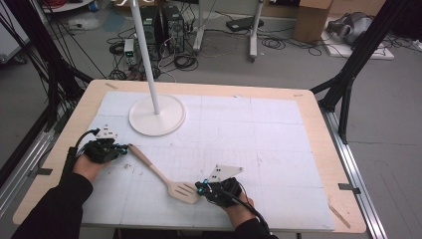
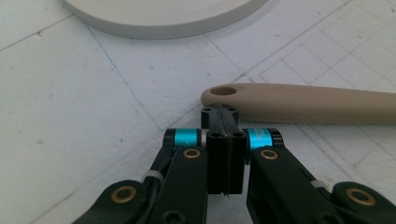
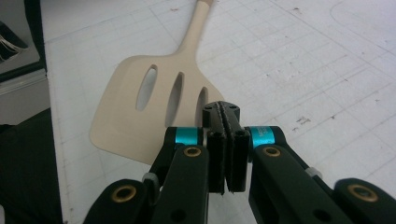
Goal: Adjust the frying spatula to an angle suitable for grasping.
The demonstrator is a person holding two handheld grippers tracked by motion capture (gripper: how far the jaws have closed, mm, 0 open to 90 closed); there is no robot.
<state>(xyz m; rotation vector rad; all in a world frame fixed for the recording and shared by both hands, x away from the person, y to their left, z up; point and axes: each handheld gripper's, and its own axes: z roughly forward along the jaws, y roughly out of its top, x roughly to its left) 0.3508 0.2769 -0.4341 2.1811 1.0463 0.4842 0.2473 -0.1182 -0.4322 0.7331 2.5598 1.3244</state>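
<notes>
A beige slotted spatula [image 1: 160, 174] lies slantwise on the white gridded mat [image 1: 259, 144], its handle end toward the left and its blade toward the front. My left gripper [image 1: 122, 148] rests at the handle end. In the left gripper view its jaws [image 2: 219, 112] are pressed together with nothing between them, just short of the handle's hanging hole [image 2: 224, 90]. My right gripper [image 1: 199, 188] sits at the blade's right edge. In the right gripper view it [image 3: 222, 112] is shut and empty, with its tips over the edge of the slotted blade [image 3: 149, 107].
A white round stand base [image 1: 157, 115] with a thin upright pole [image 1: 145, 45] stands at the back left of the mat, close behind the left hand. The wooden table rim [image 1: 326, 149] frames the mat. Black frame legs and cables lie on the floor beyond.
</notes>
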